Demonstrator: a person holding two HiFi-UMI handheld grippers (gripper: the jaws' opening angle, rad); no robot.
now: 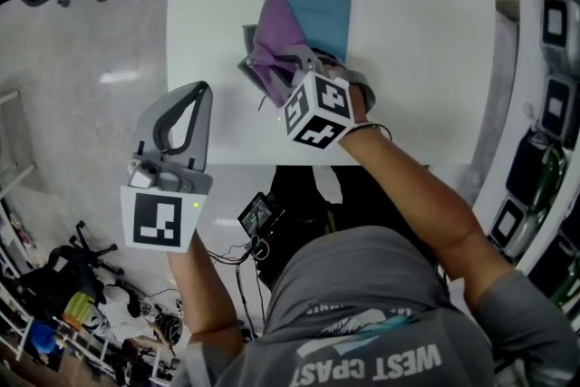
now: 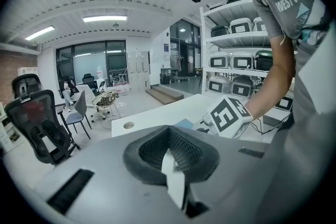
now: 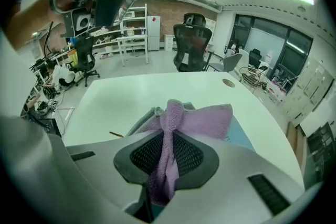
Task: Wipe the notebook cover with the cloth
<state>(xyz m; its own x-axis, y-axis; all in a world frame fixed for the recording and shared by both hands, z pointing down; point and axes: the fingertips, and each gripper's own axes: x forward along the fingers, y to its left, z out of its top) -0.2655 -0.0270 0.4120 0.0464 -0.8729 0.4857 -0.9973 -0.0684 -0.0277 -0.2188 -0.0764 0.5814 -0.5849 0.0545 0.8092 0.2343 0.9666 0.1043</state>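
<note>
Our right arm reaches up from the frame's lower right, its right gripper (image 1: 304,61) tilted down over the white table (image 1: 408,59), jaws pinched on the purple cloth (image 1: 276,36). The cloth overlaps the left side of the blue notebook (image 1: 322,9) at upper centre. Our left gripper (image 1: 201,93) hovers at the table's lower-left corner, jaws together and empty.

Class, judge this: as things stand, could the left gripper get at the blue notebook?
Probably yes. The left gripper hangs off the table's near edge with bare tabletop between, though the right gripper and its purple cloth cover the notebook's nearer side.
</note>
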